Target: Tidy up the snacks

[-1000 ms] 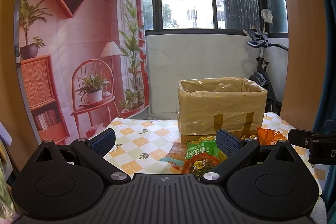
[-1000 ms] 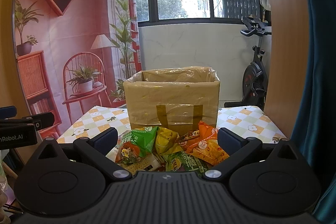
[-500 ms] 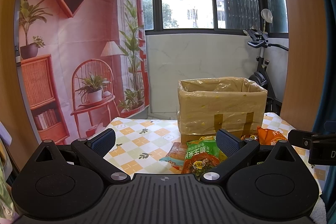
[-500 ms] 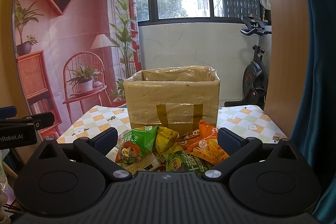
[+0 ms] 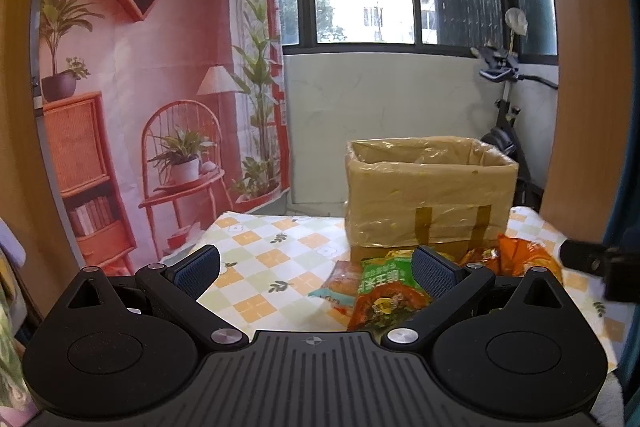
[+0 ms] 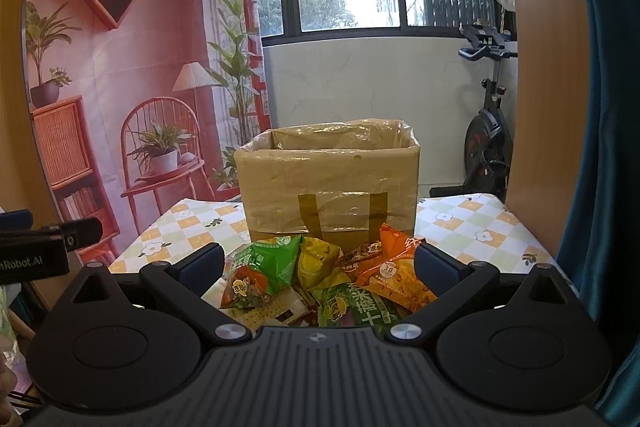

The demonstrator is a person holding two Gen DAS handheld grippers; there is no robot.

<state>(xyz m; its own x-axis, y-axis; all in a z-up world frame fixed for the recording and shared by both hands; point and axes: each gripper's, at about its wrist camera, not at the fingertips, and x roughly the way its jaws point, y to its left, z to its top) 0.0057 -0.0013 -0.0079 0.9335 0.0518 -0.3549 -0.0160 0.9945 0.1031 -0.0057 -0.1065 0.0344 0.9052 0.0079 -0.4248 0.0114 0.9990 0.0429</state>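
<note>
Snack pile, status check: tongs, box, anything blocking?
Left tongs open, empty. Right tongs open, empty, facing the snack pile. Pile on the table against the open cardboard box. Nothing in the way.

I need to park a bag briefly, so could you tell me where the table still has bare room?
The tablecloth lies bare left of the box, and again right of it. In front of the box it is crowded with snack packets.

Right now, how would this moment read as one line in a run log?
stage: start, nothing picked | left tool: open, empty | right tool: open, empty | snack packets: piled before box | box: open-topped, on table
</note>
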